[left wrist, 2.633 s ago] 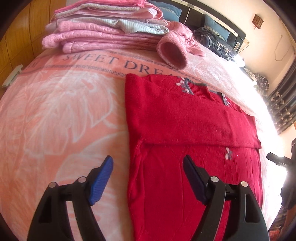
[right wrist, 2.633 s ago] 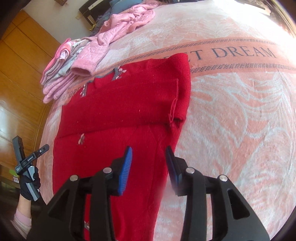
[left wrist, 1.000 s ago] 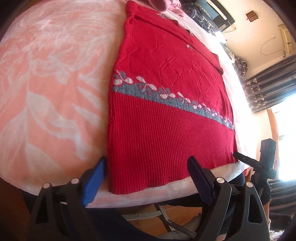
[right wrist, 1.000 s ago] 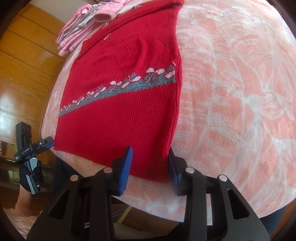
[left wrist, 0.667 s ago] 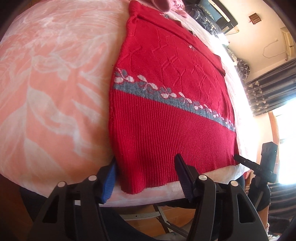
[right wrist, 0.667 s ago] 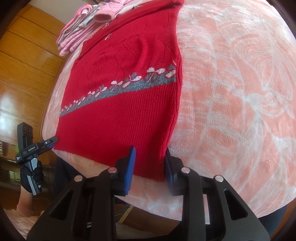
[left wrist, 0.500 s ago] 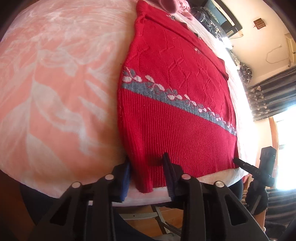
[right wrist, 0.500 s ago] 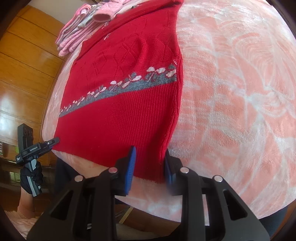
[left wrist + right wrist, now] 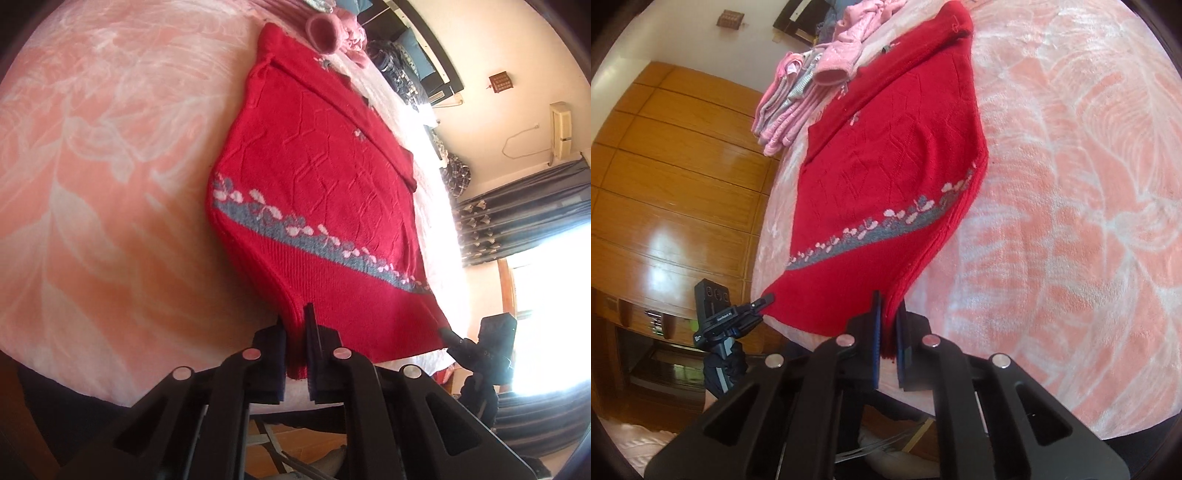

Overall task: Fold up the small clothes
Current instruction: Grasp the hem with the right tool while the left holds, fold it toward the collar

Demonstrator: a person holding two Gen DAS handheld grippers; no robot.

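- Pink flowered blanket (image 9: 92,206) covers a bed; a red sweater (image 9: 325,206) lies spread on it, hem at the near edge.
- Left gripper (image 9: 294,332) is clamped on the sweater's left hem corner, lifting it.
- Right gripper (image 9: 888,325) pinches the right hem corner.
- Folded pink clothes (image 9: 783,110) are stacked beyond the collar.

Both grippers closed on the sweater hem

The left gripper (image 9: 295,328) and right gripper (image 9: 888,325), wide apart earlier, now pinch the near corners of the red sweater (image 9: 325,206). The hem, flat on the pink blanket (image 9: 92,184) before, rises at both corners, seemingly lifted clear.
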